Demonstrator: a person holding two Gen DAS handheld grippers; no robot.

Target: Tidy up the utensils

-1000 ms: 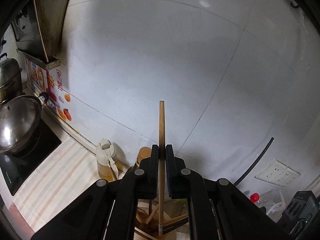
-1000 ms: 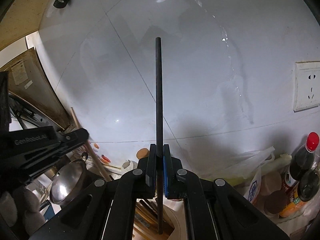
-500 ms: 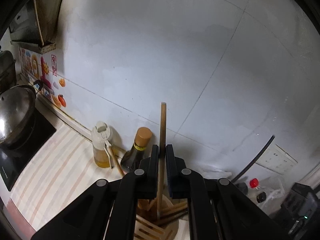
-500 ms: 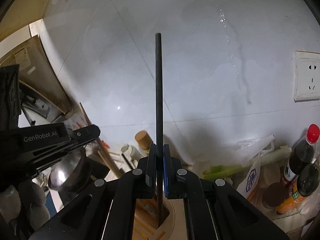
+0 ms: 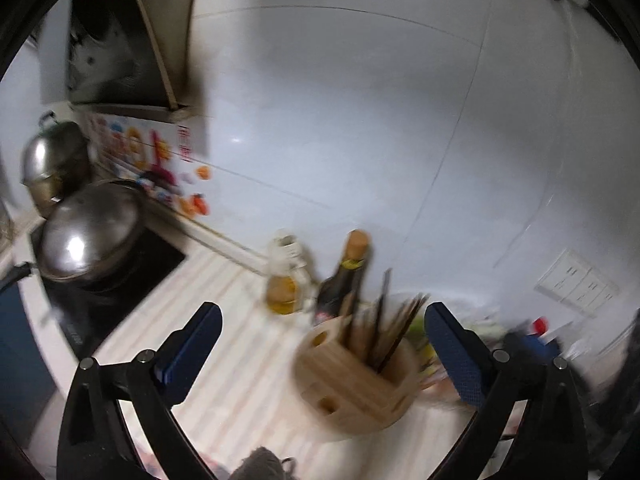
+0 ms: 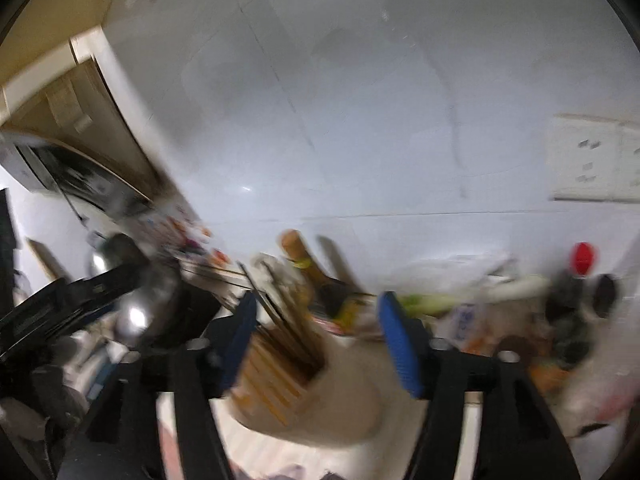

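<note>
A round wooden utensil holder (image 5: 352, 384) stands on the striped counter and holds several wooden and dark chopsticks (image 5: 384, 332). My left gripper (image 5: 320, 344) is open and empty, its blue pads wide apart above and in front of the holder. In the right wrist view the holder (image 6: 304, 396) with its chopsticks (image 6: 284, 332) sits between and just beyond my open, empty right gripper (image 6: 316, 340). Both views are blurred by motion.
A dark sauce bottle (image 5: 344, 284) and an oil jar (image 5: 284, 276) stand behind the holder by the tiled wall. A lidded wok (image 5: 88, 236) sits on the black cooktop at left. Bottles with a red cap (image 6: 584, 280), bags and a leek crowd the right side.
Both grippers have opened and let go of their chopsticks, which now stand in the holder. Both grippers have pulled back and up, so the holder shows whole.
</note>
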